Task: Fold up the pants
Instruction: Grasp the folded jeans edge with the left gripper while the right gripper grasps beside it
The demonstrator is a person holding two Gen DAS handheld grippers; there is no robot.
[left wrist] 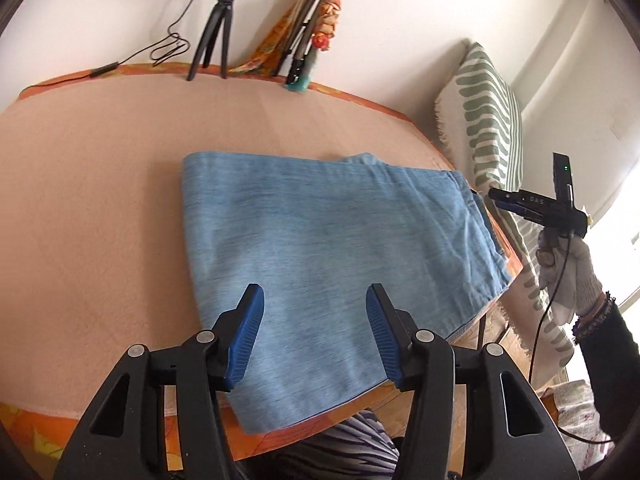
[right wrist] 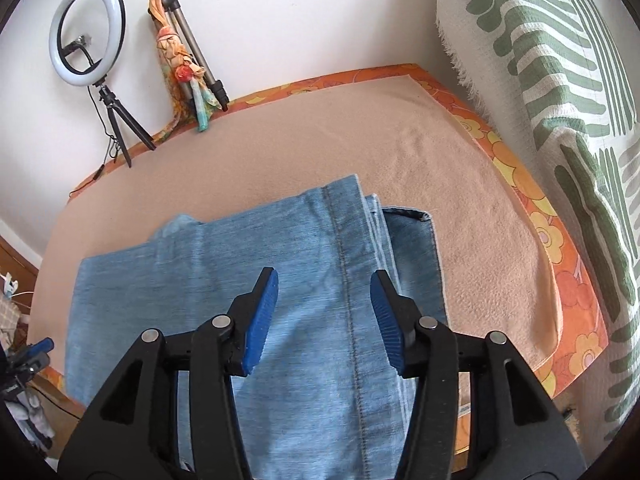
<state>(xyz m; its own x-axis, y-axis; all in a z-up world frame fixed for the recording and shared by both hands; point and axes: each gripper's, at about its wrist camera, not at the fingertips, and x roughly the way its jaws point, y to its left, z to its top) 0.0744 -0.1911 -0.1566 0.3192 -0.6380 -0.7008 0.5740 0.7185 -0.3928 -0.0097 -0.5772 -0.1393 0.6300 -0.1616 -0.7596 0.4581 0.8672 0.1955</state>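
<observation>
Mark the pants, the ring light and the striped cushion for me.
pants (left wrist: 320, 232), left wrist view, middle of the folded top layer
ring light (right wrist: 86, 32), right wrist view, right side of the glowing ring
striped cushion (left wrist: 488, 120), left wrist view, patterned front face

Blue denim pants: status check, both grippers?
Left gripper open, empty, above the blue denim pants. Right gripper open, empty, over the seam. Pants folded flat on the peach blanket. Nothing in the way.
</observation>
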